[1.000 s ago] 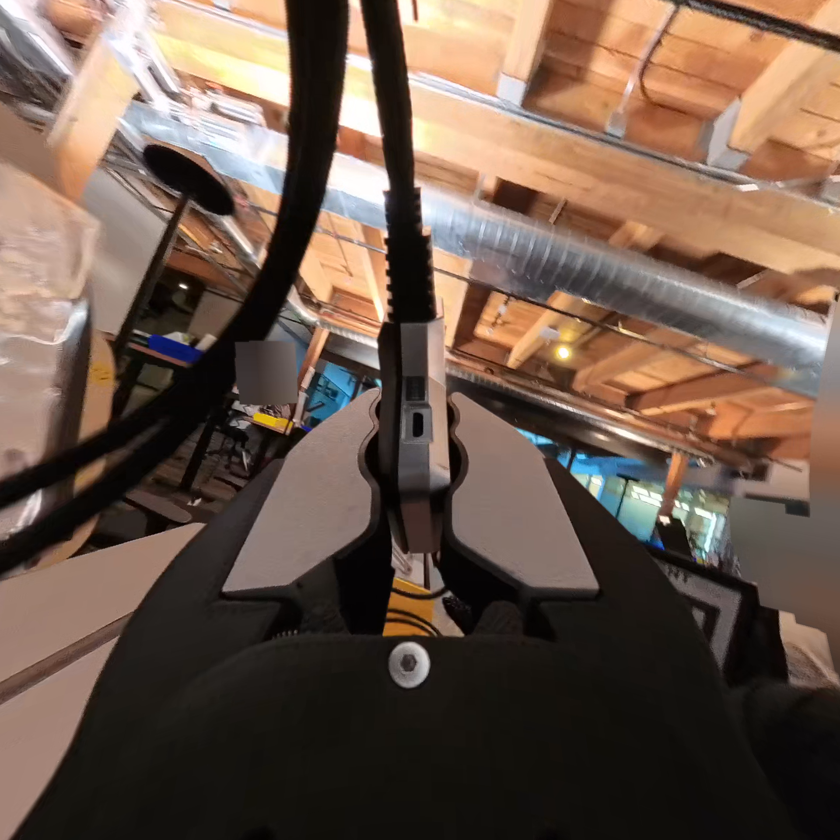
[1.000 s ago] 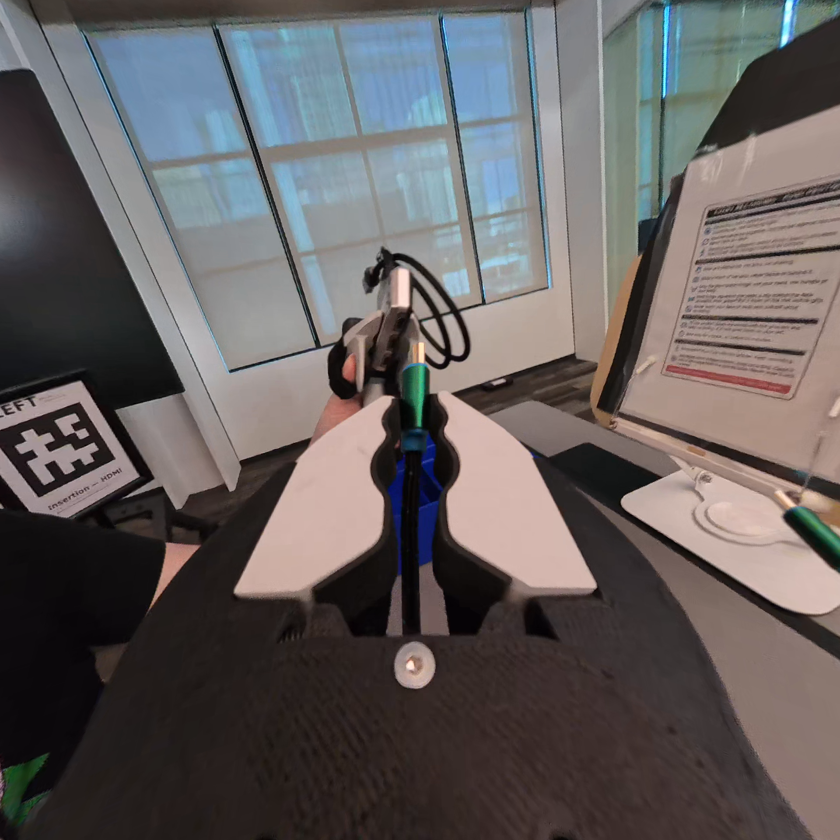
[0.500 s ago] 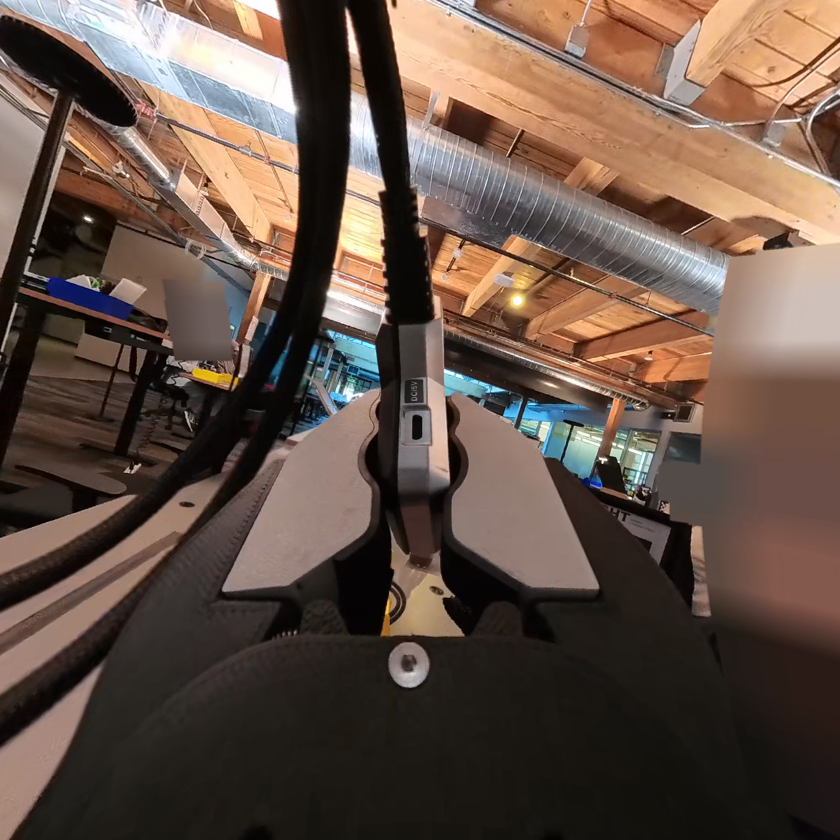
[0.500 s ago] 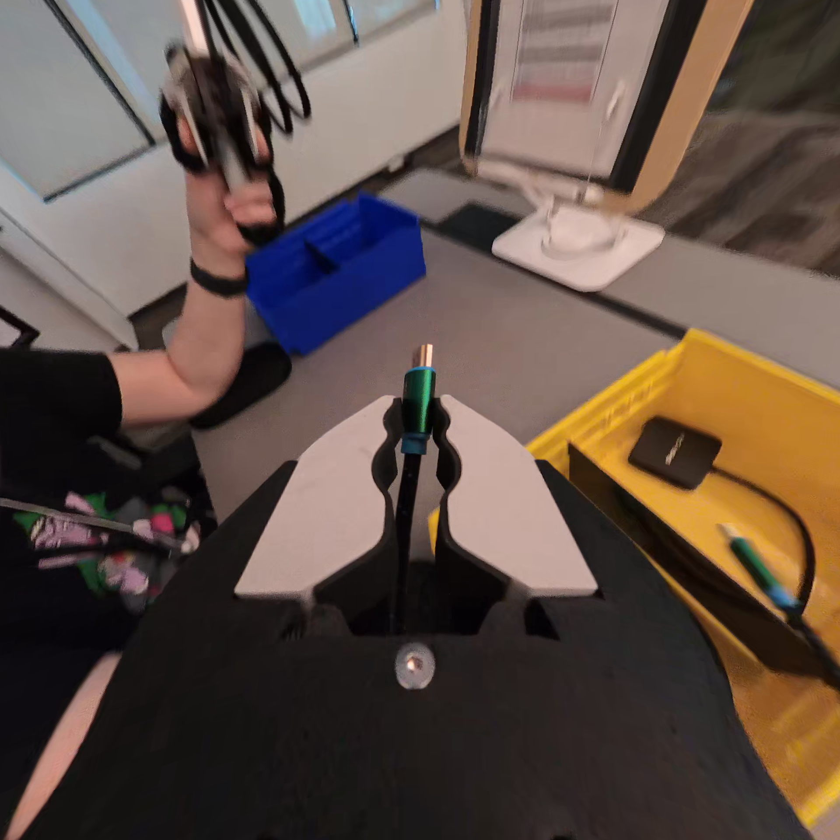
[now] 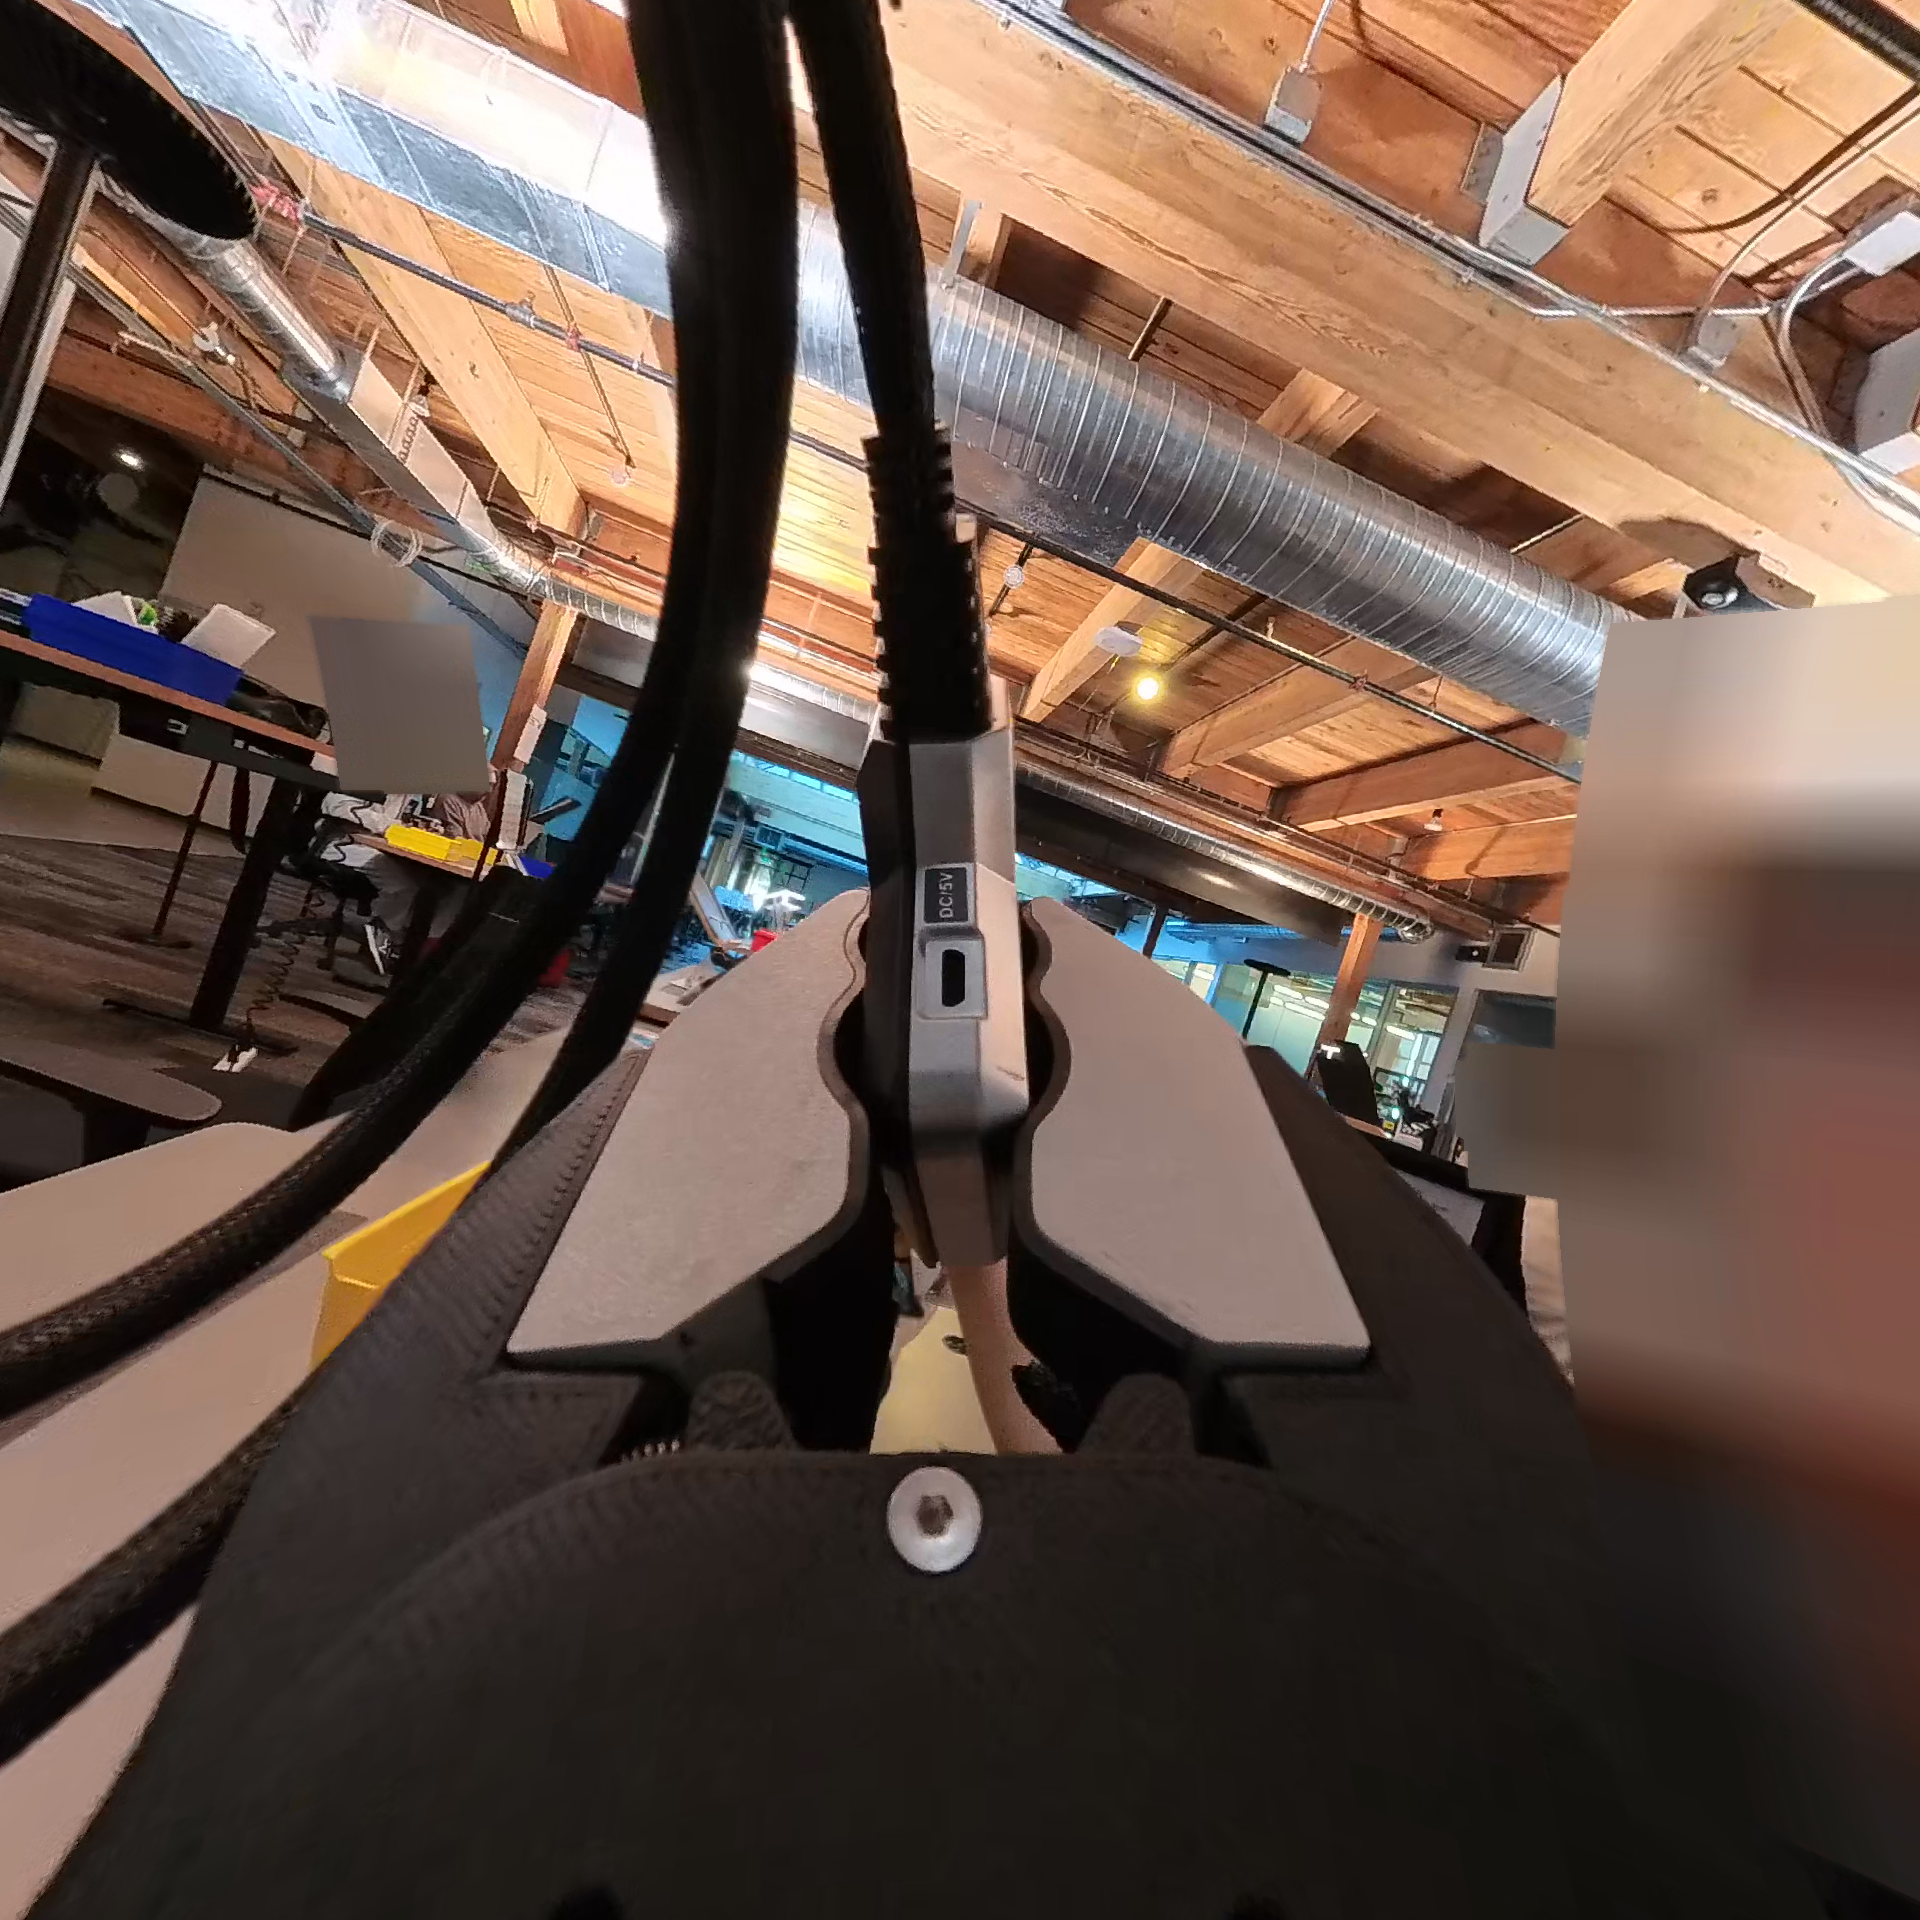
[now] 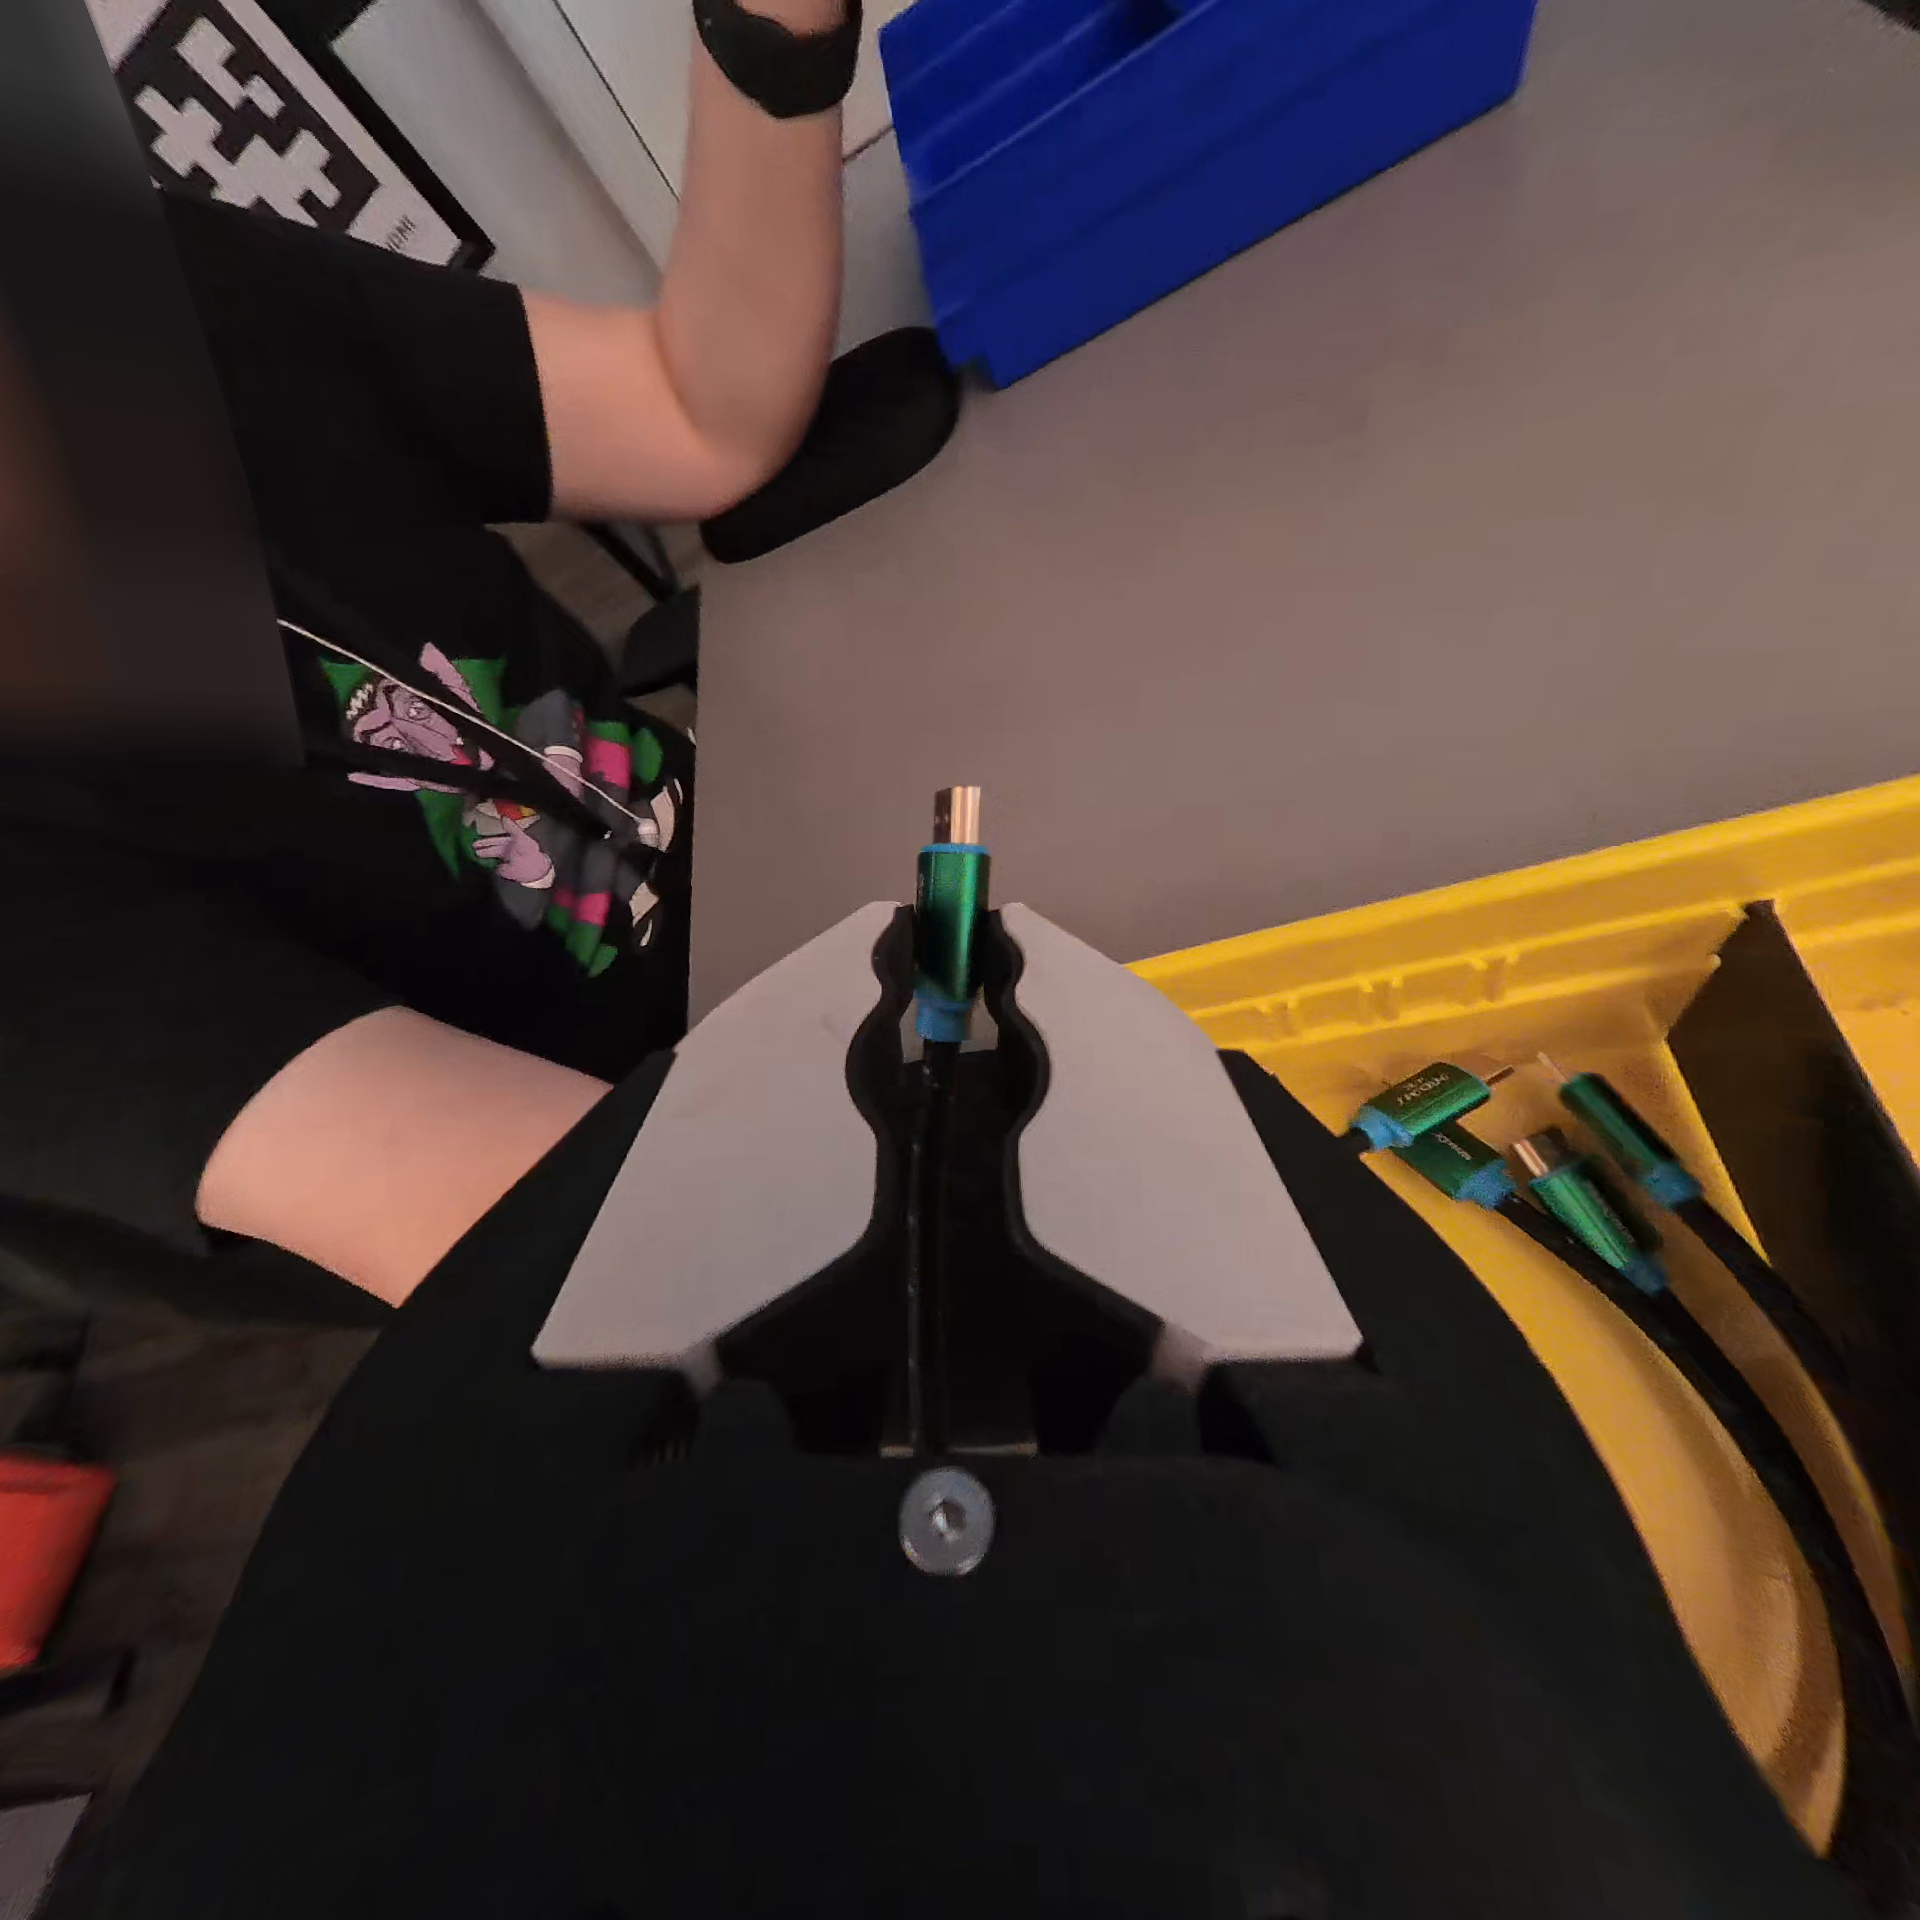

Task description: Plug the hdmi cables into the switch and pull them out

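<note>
While the left gripper (image 5: 940,1023) points up toward a wood-beam ceiling, its jaws are clamped on the switch (image 5: 951,966), a slim grey metal body held edge-on, small port facing the camera. Black braided cables (image 5: 665,623) leave the switch's top end and loop down to the left, past a yellow corner (image 5: 384,1257) at the table edge.

Right gripper (image 6: 948,940): jaws closed on an HDMI plug (image 6: 948,925), green shell with blue collars, metal tip poking out beyond the fingertips, cable running back between the fingers.

Containers: yellow bin (image 6: 1475,935) near right; its left compartment holds three more green plugs (image 6: 1590,1195) with black leads, bunched against the dark divider (image 6: 1808,1122). Blue bin (image 6: 1174,156) far, upper right; contents can't be made out.

Grey table (image 6: 1299,582) lies open between the bins. Table's left edge is just beside the person's arm (image 6: 727,343) and black shirt (image 6: 343,582).
</note>
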Tool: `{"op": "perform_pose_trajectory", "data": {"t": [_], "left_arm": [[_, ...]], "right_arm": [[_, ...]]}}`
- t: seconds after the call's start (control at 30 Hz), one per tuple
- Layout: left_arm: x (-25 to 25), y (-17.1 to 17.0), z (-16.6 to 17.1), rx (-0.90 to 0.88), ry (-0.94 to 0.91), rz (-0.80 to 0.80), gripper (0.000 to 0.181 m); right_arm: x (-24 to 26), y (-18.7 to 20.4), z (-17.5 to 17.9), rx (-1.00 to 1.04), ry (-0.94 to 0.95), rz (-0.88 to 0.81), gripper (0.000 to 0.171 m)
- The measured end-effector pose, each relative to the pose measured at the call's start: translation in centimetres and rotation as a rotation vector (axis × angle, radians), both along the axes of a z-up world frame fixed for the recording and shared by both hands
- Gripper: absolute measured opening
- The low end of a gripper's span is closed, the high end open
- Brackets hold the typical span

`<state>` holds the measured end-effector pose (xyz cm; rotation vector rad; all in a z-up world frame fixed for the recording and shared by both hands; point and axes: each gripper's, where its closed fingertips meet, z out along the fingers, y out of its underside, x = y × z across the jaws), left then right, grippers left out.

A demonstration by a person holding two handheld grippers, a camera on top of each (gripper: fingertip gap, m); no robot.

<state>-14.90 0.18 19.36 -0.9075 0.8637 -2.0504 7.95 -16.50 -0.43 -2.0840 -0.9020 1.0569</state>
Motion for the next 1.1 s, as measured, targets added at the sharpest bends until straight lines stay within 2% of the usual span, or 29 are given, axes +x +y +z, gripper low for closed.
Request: {"op": "perform_pose_trajectory", "data": {"t": [0.2, 0.37, 0.43, 0.53, 0.63, 0.73, 0.8, 0.87, 0.97, 1.03, 1.1], "left_arm": [[-0.1, -0.1, 0.1, -0.013, -0.009, -0.017, 0.022], [0.4, -0.4, -0.1, -0.015, 0.0, -0.039, 0.022], [0.8, -0.8, -0.4, -0.003, 0.016, -0.06, 0.022], [1.5, -1.6, -1.1, 0.033, 0.062, -0.087, 0.022], [2.7, -2.1, -2.2, 0.089, 0.133, -0.072, 0.022], [4.6, -2.8, -4.2, 0.177, 0.243, -0.045, 0.022], [6.0, -3.3, -6.2, 0.258, 0.348, -0.025, 0.021], [7.3, -3.8, -8.3, 0.339, 0.454, -0.013, 0.022], [8.6, -4.8, -10.1, 0.379, 0.521, -0.04, 0.021], [9.0, -5.1, -10.7, 0.367, 0.539, -0.057, 0.021], [9.2, -5.1, -11.1, 0.367, 0.552, -0.062, 0.022]], "right_arm": [[5.5, 2.9, -5.6, -0.212, -0.134, -0.308, 0.015], [6.8, 4.4, -9.3, -0.349, -0.312, -0.364, 0.016], [6.3, 5.1, -9.2, -0.358, -0.272, -0.352, 0.018], [6.7, 6.0, -6.8, -0.312, -0.183, -0.433, 0.03], [8.4, 7.3, -2.4, -0.08, -0.195, -0.578, 0.038], [8.1, 9.2, 4.9, 0.304, -0.21, -0.682, 0.037], [4.9, 9.9, 10.6, 0.576, -0.11, -0.668, 0.037], [0.8, 10.0, 15.2, 0.765, 0.058, -0.615, 0.041], [-5.4, 10.4, 17.7, 0.765, 0.309, -0.469, 0.049], [-9.1, 10.8, 16.4, 0.622, 0.362, -0.334, 0.053], [-11.3, 11.5, 14.3, 0.504, 0.324, -0.261, 0.054]]}}
